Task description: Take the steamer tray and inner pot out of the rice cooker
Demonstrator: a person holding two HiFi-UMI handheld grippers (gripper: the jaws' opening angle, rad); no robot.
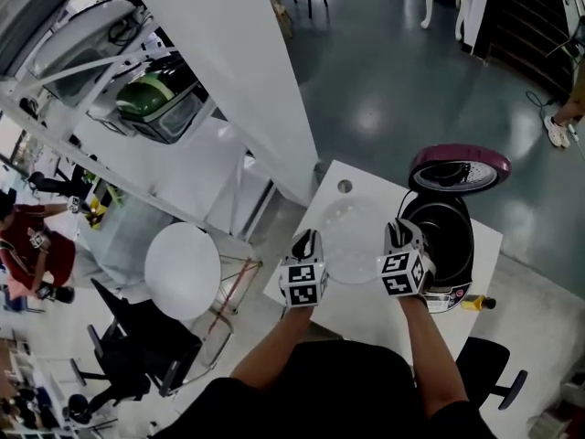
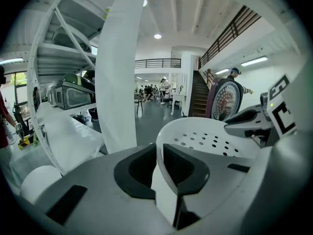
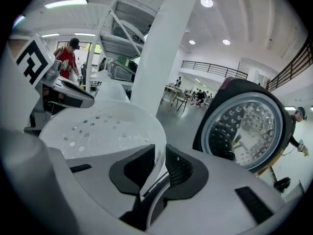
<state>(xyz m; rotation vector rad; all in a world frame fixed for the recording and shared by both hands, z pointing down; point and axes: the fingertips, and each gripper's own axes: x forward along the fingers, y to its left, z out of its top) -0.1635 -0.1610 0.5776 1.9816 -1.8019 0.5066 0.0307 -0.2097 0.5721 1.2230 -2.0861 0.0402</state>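
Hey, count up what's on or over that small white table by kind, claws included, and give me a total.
claws: 2, the left claw and the right claw, each shut on the tray's rim
steamer tray: 1
rice cooker: 1, lid open
inner pot: 1, apparently in the cooker
small yellow item: 1
Total: 6

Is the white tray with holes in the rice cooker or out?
Out. The left gripper and right gripper clamp the steamer tray by its rim, holding it over the table beside the open rice cooker.
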